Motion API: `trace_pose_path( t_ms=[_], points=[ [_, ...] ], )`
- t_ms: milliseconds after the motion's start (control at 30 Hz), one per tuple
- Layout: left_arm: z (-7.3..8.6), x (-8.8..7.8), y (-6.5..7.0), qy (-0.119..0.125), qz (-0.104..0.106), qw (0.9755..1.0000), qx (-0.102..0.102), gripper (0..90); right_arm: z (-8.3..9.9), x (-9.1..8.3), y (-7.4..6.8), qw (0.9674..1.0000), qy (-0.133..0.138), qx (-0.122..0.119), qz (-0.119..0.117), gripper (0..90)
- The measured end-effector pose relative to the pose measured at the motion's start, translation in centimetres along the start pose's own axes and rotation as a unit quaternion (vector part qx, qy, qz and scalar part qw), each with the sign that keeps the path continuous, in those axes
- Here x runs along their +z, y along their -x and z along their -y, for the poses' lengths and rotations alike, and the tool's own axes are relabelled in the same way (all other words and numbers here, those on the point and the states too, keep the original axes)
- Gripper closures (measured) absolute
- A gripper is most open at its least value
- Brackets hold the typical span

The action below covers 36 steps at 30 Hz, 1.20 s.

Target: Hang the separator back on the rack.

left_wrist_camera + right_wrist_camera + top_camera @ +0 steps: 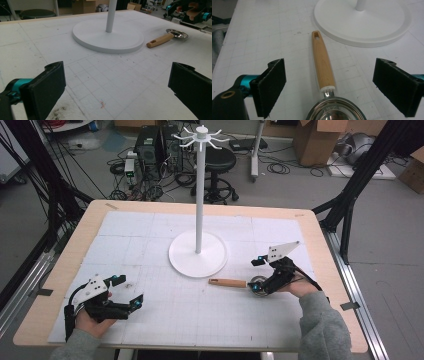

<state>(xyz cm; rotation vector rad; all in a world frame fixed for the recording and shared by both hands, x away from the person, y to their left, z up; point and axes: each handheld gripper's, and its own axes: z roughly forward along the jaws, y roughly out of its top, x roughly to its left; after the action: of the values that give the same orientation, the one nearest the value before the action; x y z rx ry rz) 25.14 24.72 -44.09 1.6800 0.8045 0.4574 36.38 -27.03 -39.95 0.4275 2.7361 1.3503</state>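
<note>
A small metal scoop with a wooden handle [227, 282] lies flat on the white mat, its handle pointing left toward the stand. My right gripper [258, 276] hovers over the bowl end, open. In the right gripper view the handle [322, 60] runs away between the two wide-apart pads [272, 87] and neither pad touches it; the steel bowl [335, 111] sits at the bottom edge. At the table's front left my left gripper [129, 291] rests open with nothing between its fingers [45, 90]. From there the scoop [162, 40] lies far off to the right.
A white stand with a round base [197, 255] and a tall pole [200, 190] topped by hooks rises in the mat's middle, just behind the scoop. The gridded white mat [165, 320] covers the wooden table. Beyond the table are a stool, cables and boxes.
</note>
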Motion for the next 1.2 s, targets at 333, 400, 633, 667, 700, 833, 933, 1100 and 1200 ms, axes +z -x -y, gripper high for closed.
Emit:
trace_pose_path(
  t_ms=[333, 400, 633, 667, 700, 833, 933, 1100, 1200],
  points=[
    [0.1, 0.0, 0.0, 0.000, 0.000, 1.0000, 0.000, 1.8, -0.6, 1.0, 0.7, 0.9988, -0.040, -0.014, -0.024, 10.8],
    [0.1, -0.1, 0.0, -0.001, -0.002, 1.0000, 0.000, 1.8, -0.6, 1.3, 0.9, 0.9985, -0.047, -0.013, -0.024, 10.8],
    [0.1, -0.3, -0.1, -0.001, -0.004, 1.0000, 0.000, 1.8, -0.3, 2.4, 1.3, 0.9966, -0.073, -0.016, -0.035, 11.1],
    [0.1, -0.3, -0.1, -0.001, -0.004, 1.0000, 0.000, 1.8, -0.3, 2.4, 1.3, 0.9966, -0.073, -0.016, -0.035, 11.1],
    [0.2, -0.3, -0.1, -0.001, -0.003, 1.0000, 0.000, 1.8, -0.2, 2.6, 1.4, 0.9961, -0.077, -0.019, -0.039, 12.4],
    [0.2, -0.4, -0.1, -0.002, -0.005, 1.0000, -0.001, 1.8, -0.1, 2.9, 1.5, 0.9954, -0.084, -0.026, -0.038, 15.5],
    [0.2, -0.4, -0.2, -0.002, -0.007, 1.0000, -0.002, 1.8, 0.0, 3.1, 1.5, 0.9949, -0.088, -0.028, -0.042, 15.8],
    [0.2, -0.4, -0.1, -0.002, -0.004, 1.0000, -0.002, 1.8, 0.3, 3.4, 1.7, 0.9927, -0.107, -0.032, -0.045, 19.2],
    [0.2, -0.4, -0.1, -0.003, -0.006, 1.0000, 0.000, 1.8, 0.3, 3.5, 1.7, 0.9925, -0.108, -0.031, -0.047, 21.5]
  ],
)
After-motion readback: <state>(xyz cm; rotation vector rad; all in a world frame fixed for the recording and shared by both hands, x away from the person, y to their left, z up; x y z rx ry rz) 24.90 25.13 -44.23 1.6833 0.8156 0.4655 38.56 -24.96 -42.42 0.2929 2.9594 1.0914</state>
